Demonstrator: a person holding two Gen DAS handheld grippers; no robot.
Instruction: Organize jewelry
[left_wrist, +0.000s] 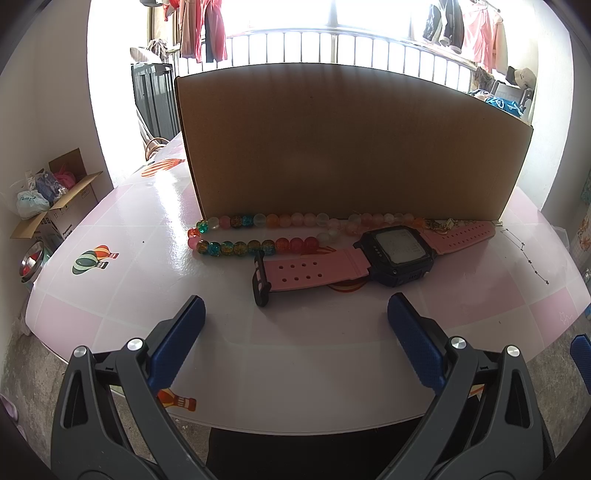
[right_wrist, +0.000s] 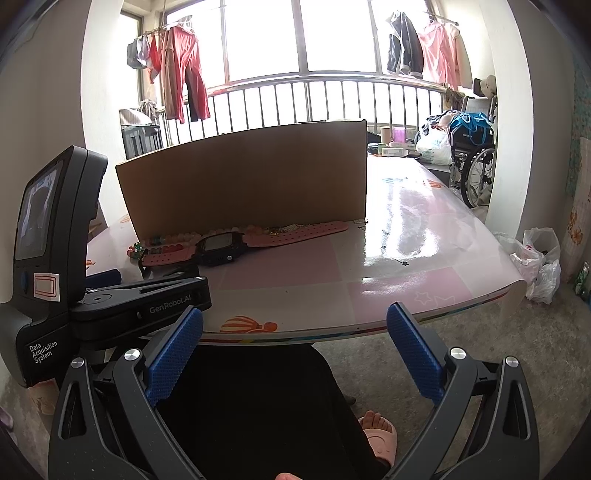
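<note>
Both the left gripper (left_wrist: 295, 314) and right gripper (right_wrist: 295, 328) hang wide open and empty near the table (left_wrist: 110, 295) edge, while watch (left_wrist: 397, 253) and bead necklace (left_wrist: 258, 232) lie touching against the cardboard box (left_wrist: 351, 147).

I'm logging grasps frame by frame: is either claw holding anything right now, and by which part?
Nothing is held. The left claw and right claw are both open and empty; the watch lies untouched on the table.

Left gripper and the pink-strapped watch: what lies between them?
Only bare pink-and-white tabletop separates the open left gripper from the pink-strapped black watch, as the left wrist view shows.
</note>
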